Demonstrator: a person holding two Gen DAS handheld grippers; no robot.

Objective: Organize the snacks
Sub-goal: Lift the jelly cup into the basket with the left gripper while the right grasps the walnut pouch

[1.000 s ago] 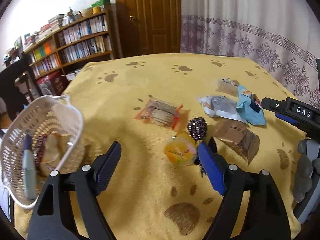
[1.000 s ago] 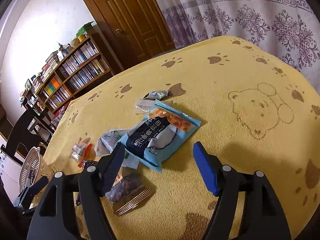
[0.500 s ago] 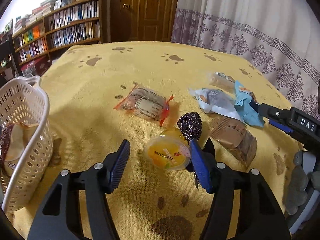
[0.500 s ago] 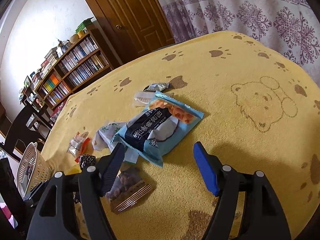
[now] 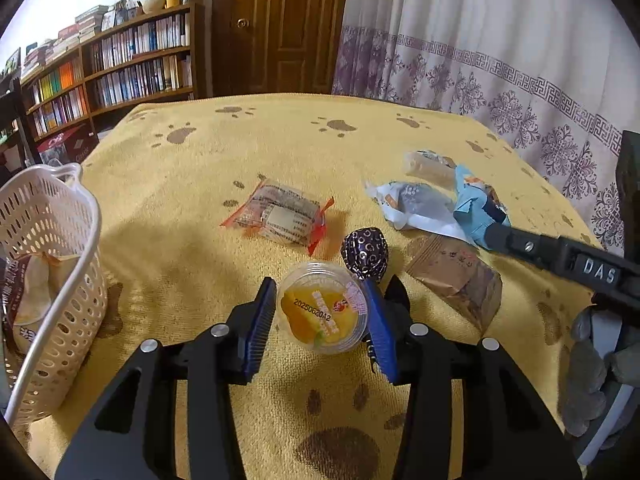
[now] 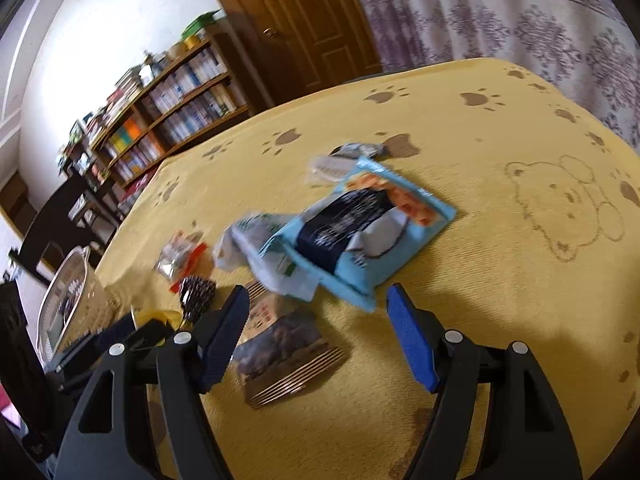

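A clear jelly cup (image 5: 322, 312) with orange fruit stands on the yellow paw-print cloth (image 5: 280, 148). My left gripper (image 5: 320, 286) is closed around it, with both blue pads against its sides. A dark foil-wrapped sweet (image 5: 365, 254) touches the cup's far right side. The white basket (image 5: 52, 208) at the left holds several packets. My right gripper (image 6: 317, 294) hangs open over a brown packet (image 6: 284, 344), and a light blue packet (image 6: 360, 228) lies just beyond its fingertips.
A clear packet with red ends (image 5: 280, 220), a white packet (image 5: 416, 204) and a small pale wrapper (image 5: 426, 166) lie mid-table. A gloved hand (image 5: 592, 360) holds the right gripper at the right edge. Bookshelves (image 5: 120, 64), a door and a curtain stand behind.
My left gripper moved forward and down and its jaws narrowed onto the jelly cup. The right gripper swung left, now blurred, still open.
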